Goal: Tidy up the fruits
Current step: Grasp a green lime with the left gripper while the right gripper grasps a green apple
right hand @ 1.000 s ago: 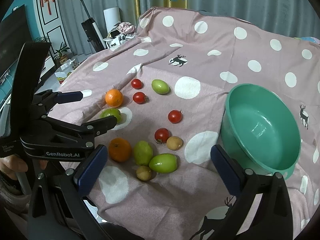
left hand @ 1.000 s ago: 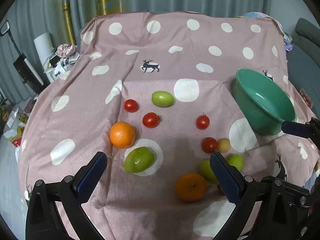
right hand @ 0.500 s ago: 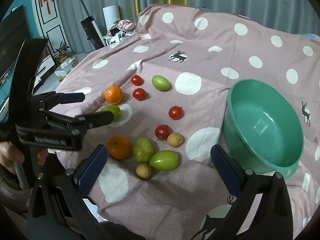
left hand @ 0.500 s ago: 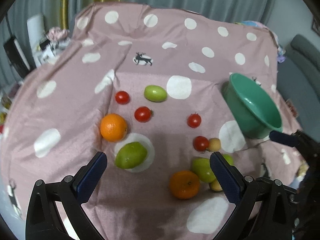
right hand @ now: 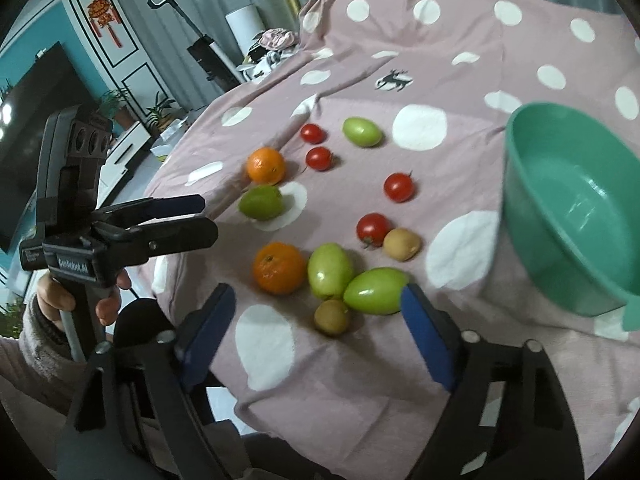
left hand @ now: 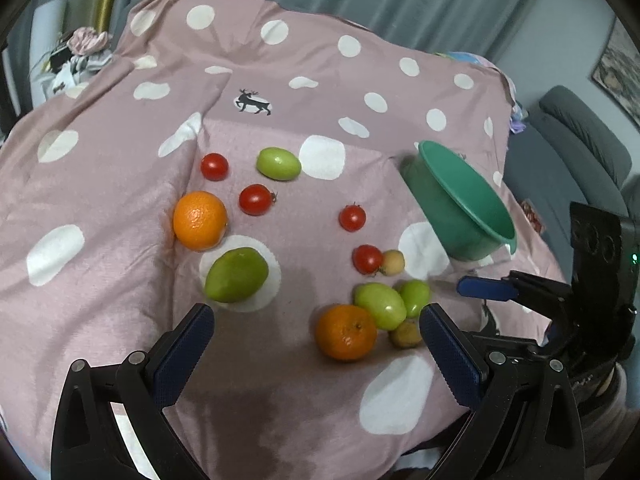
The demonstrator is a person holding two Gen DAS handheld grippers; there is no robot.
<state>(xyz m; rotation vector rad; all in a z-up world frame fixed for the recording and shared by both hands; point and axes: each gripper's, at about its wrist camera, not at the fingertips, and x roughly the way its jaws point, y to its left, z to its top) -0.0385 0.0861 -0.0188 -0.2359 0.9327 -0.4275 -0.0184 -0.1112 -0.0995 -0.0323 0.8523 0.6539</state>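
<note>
Two oranges, several green fruits, several red tomatoes and two small brown fruits lie loose on a pink dotted cloth. A green bowl stands empty at the right. My left gripper is open above the cloth's near edge, just short of the near orange. My right gripper hovers over the near cluster with its jaws closing. A green fruit and a brown fruit show between its pads, which do not press on them.
The cloth drops away at its near edge. A person's hand grips the left gripper's handle at the left. A grey sofa sits behind the bowl, and a TV and an upright vacuum stand far left.
Both grippers have sunk and tipped down toward the fruit. The right gripper's fingers have drawn closer together. No fruit has moved.
</note>
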